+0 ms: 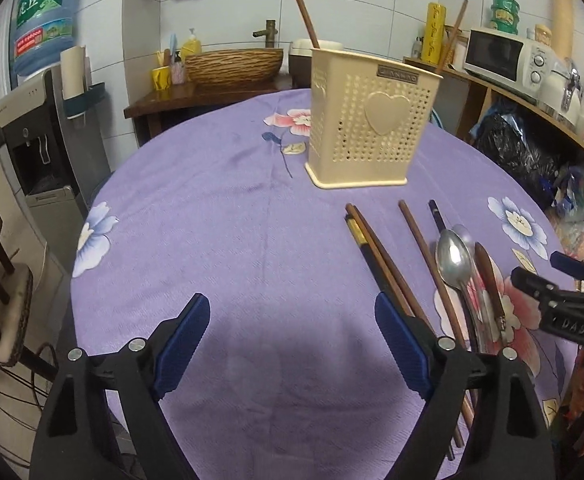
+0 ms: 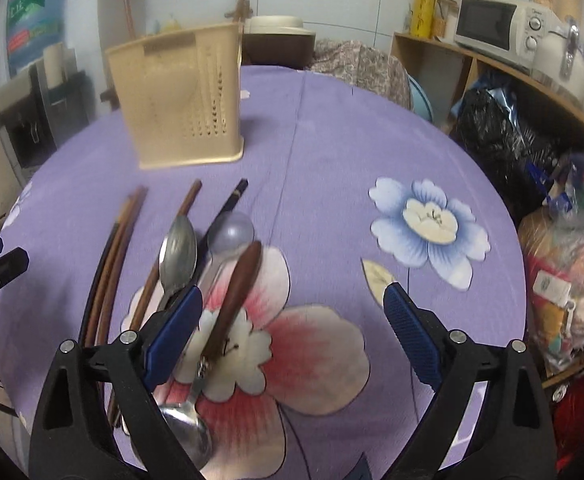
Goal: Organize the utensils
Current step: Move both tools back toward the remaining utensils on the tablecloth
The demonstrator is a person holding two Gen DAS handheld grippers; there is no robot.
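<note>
From the left wrist view, the left tool (image 1: 292, 344) hangs released over a bare stretch of the table's purple flowered cloth (image 1: 219, 216), its blue-padded jaws spread wide with nothing between them. A cream perforated plastic utensil holder with a raised heart (image 1: 372, 120) stands upright further back, and two brown chopsticks (image 1: 307, 20) poke out of its top, leaning. To the right of the tool lie loose utensils: a pair of dark and brown chopsticks (image 1: 376, 256), a single brown chopstick (image 1: 424, 248), a steel spoon (image 1: 454, 258) with its bowl toward the holder, and a brown wooden-handled utensil (image 1: 490, 280). Their long axes all run from the near table edge toward the holder. The right tool (image 1: 544, 270) enters from the right edge, beside these.

From the right wrist view, the right tool (image 2: 292, 308) is also released, jaws wide apart, hovering above the wooden-handled utensil (image 2: 235, 300), whose handle points away toward the holder (image 2: 179, 104) while its metal bowl end (image 2: 187, 436) lies nearest the camera. The spoon (image 2: 177, 252) and chopsticks (image 2: 119, 248) lie left of it, roughly parallel.
</note>
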